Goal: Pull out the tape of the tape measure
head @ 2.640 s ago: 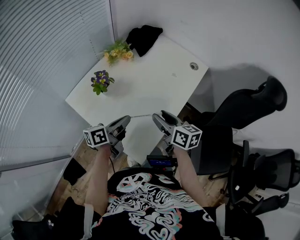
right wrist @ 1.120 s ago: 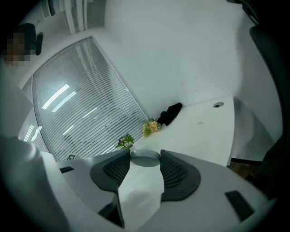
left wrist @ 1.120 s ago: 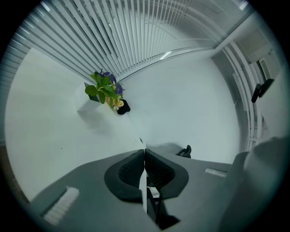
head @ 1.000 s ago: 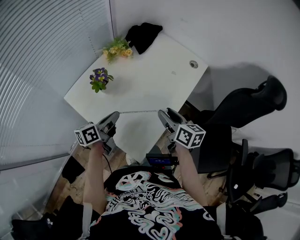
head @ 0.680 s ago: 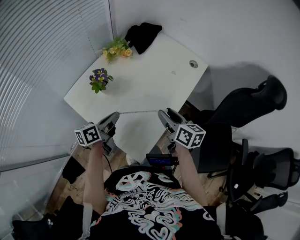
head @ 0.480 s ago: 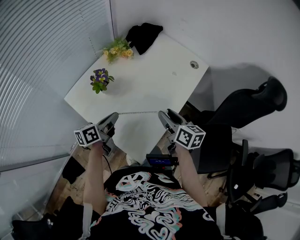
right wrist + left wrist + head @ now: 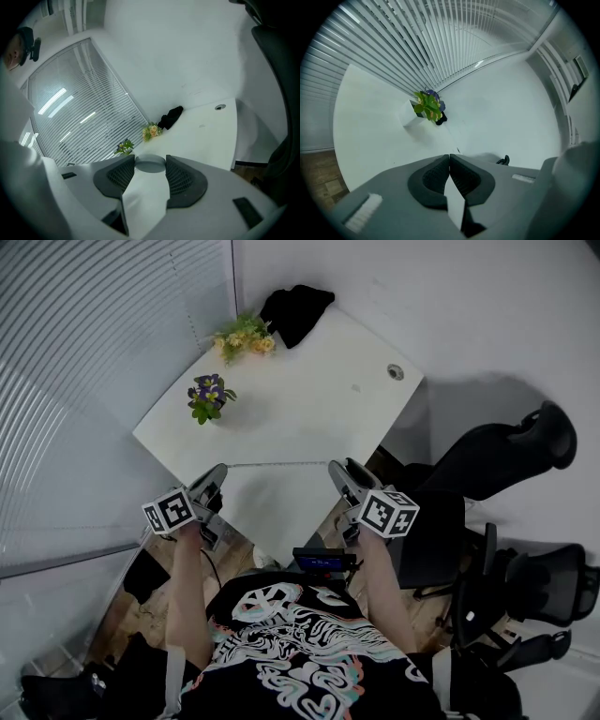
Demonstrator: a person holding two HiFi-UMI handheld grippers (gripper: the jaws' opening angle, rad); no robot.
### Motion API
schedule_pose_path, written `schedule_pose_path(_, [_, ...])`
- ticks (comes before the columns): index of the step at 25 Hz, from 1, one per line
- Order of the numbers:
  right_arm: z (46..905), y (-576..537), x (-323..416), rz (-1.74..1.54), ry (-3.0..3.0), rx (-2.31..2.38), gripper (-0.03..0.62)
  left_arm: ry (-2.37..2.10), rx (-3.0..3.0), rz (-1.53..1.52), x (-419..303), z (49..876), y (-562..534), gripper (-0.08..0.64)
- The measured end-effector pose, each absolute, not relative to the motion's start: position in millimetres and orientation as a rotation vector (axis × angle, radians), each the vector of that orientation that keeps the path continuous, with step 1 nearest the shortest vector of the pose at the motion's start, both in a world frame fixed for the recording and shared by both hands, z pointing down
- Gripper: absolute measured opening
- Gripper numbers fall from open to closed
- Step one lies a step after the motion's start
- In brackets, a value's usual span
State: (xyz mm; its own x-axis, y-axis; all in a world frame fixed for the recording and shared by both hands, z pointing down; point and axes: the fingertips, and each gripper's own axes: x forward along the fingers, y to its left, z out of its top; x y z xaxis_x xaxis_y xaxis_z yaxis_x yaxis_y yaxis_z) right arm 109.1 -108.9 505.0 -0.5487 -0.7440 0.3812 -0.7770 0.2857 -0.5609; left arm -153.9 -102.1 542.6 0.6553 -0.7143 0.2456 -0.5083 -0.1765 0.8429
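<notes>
Farther left now, left tongs [image 7: 221, 472] pinch the tape [image 7: 277, 464] above the table [image 7: 309, 399] corner; right tongs [image 7: 336, 468] clamp the tape measure [image 7: 150, 165].

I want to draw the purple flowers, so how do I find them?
Start at the white table in the corner beside the window blinds. Two small bunches of flowers stand along its blinds-side edge. The purple flowers are the bunch nearer the person, with dark blooms, while the yellow flowers sit farther back beside a black cloth.
</notes>
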Motion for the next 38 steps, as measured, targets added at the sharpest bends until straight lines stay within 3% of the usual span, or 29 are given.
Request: schedule_pose_path(38, [513,-116,117,1.106,-2.432,1.475,0.212,-1.139,1.735,-0.249,-209,559,-93,0.006])
